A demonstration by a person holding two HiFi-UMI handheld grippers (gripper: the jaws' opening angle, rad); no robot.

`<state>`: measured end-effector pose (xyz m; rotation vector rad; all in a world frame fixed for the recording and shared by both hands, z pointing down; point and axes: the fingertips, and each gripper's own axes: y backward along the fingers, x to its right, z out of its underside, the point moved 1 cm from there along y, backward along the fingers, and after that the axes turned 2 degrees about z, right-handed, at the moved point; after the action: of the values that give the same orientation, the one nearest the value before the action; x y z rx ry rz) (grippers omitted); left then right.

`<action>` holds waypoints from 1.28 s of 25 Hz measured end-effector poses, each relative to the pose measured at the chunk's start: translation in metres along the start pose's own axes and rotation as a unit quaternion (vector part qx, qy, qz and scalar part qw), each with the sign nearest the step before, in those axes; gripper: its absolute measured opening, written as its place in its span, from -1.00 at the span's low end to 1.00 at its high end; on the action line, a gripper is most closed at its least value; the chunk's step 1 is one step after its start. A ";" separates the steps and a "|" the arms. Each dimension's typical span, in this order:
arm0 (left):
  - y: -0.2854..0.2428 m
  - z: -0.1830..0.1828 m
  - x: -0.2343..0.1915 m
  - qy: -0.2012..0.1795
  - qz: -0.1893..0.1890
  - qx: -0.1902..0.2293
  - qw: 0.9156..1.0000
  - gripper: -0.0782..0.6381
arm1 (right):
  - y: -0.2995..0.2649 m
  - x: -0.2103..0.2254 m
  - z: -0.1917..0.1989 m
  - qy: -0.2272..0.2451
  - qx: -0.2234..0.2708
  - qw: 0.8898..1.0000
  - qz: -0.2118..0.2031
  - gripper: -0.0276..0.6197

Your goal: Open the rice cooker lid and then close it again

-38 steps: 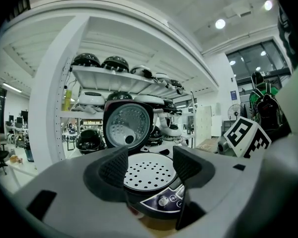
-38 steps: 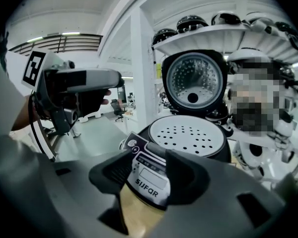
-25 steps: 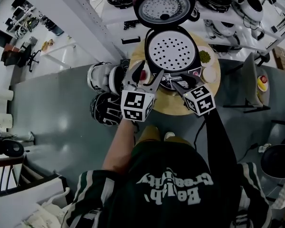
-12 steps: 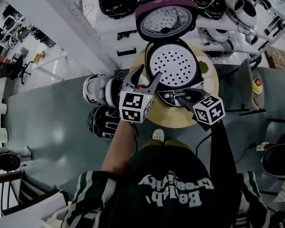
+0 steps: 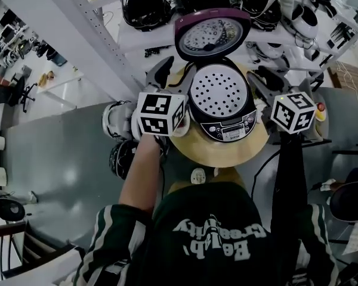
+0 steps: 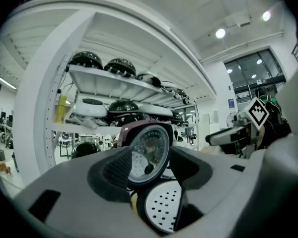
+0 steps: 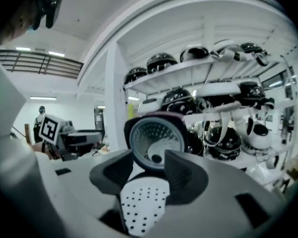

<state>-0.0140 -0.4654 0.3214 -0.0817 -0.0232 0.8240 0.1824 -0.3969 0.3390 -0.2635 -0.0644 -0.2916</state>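
Head view: raised from the front panel of the rice cooker (image 5: 221, 109) on the round worktop (image 5: 209, 154), now flanking the upright lid (image 5: 212, 33). Left claw (image 5: 170, 76) just narrowing, right claw (image 5: 261, 79) just widening, both spread, pinching nothing. Opened already; closing probably next.

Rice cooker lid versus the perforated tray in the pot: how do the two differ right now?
The lid stands upright, swung back on its hinge with its inner face showing; the perforated tray lies flat in the cooker. The lid has a maroon rim around a silvery plate with a dark knob; the perforated tray is plain white with dark holes all over. Both are round and of similar width.
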 end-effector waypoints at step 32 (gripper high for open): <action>-0.127 -0.066 -0.054 0.082 -0.019 -0.035 0.996 -0.07 | -0.152 0.075 -0.123 -0.049 0.006 0.996 -0.075 -0.19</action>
<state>0.0458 -0.5955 0.2667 -0.2136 0.1020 0.7770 0.2128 -0.5905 0.2660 -0.2608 -0.1825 -0.4266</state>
